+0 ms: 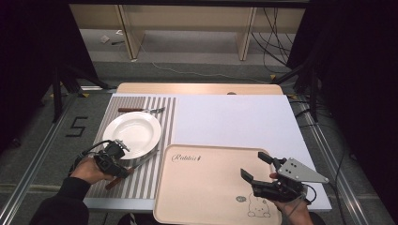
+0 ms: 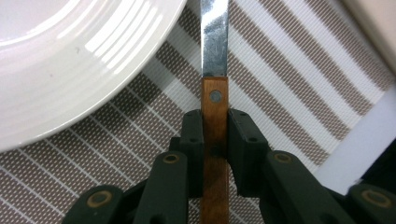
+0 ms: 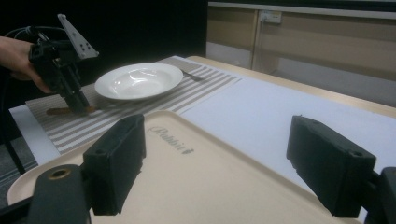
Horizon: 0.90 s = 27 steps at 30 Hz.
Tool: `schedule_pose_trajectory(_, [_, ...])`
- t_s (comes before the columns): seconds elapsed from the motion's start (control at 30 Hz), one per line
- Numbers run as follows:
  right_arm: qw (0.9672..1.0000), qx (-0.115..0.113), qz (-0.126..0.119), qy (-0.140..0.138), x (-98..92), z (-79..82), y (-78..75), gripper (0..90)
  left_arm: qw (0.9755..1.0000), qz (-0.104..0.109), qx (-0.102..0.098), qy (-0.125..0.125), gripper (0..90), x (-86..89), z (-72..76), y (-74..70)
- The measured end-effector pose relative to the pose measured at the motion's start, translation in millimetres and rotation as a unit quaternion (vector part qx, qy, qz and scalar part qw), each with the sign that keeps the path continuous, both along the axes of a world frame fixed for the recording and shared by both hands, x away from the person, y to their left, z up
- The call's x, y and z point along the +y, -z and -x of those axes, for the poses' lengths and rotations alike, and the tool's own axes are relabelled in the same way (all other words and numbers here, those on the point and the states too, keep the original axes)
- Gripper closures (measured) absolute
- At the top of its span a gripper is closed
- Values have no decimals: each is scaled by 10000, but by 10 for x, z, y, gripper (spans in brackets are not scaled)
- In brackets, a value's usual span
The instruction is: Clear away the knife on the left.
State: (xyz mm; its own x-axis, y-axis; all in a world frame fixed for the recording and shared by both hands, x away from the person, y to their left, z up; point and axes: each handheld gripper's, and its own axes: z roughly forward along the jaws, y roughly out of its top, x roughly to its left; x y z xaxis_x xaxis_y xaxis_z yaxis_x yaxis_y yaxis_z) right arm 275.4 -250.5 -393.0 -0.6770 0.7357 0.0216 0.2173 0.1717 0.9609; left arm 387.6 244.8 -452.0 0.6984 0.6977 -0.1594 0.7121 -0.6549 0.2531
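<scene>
Two tools are at work: the left tool [image 2: 215, 140], held low beside the plate [image 1: 132, 128], is clenched on the knife's [image 1: 133, 168] wooden handle, its jaws just closed. The right tool [image 1: 256, 167] hovers over the tray [image 1: 206, 187], right of the plate, jaws spread wide and empty. The knife lies on the striped mat [image 1: 141, 180] on the counter [image 1: 234, 119], grey floor beyond.

Right gripper [image 3: 215, 163] jaws wide apart, over beige tray [image 3: 205, 182]. White plate [image 3: 139, 81] on striped mat [image 3: 116, 114] beyond tray. Left gripper [image 3: 77, 105] left of plate, tips down on brown knife handle [image 3: 58, 111]. Fork [image 3: 191, 74] behind plate.
</scene>
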Motion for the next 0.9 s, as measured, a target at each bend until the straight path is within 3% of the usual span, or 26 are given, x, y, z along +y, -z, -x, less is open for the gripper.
schedule_pose_trajectory(0.13, [10000, -15, -14, 0, -2, -2, -4, 208, 9996, 270, -53, -43, 766, -27, 22, -49])
schedule_pose_trajectory(0.23, [10000, 19, -8, 5, -2, -1, 0, 207, 9981, 586, -145, -76, 766, -57, 38, -101])
schedule_pose_trajectory(0.27, [10000, 19, -8, 5, -2, -1, 0, 207, 9981, 586, -145, -76, 766, -57, 38, -101])
schedule_pose_trajectory(0.43, [10000, 19, -20, 14, -7, -2, -1, 208, 9904, 1246, -554, -243, 765, -168, 96, -271])
schedule_pose_trajectory(0.5, [10000, -2, -43, 20, -9, -4, -7, 209, 9892, 1296, -648, -238, 765, -191, 109, -301])
schedule_pose_trajectory(0.53, [10000, 7, -32, 11, -8, -2, -5, 208, 9864, 1429, -769, -254, 765, -254, 145, -345])
schedule_pose_trajectory(0.63, [10000, 4, -24, 13, -8, 0, -4, 208, 9834, 1624, -795, -130, 765, -358, 187, -376])
schedule_pose_trajectory(0.73, [10000, -13, -8, -2, -1, 2, -2, 208, 9830, 1634, -840, -34, 765, -472, 232, -384])
schedule_pose_trajectory(0.9, [10000, -29, -13, 2, -2, 0, -4, 208, 9802, 1803, -809, 88, 765, -640, 284, -405])
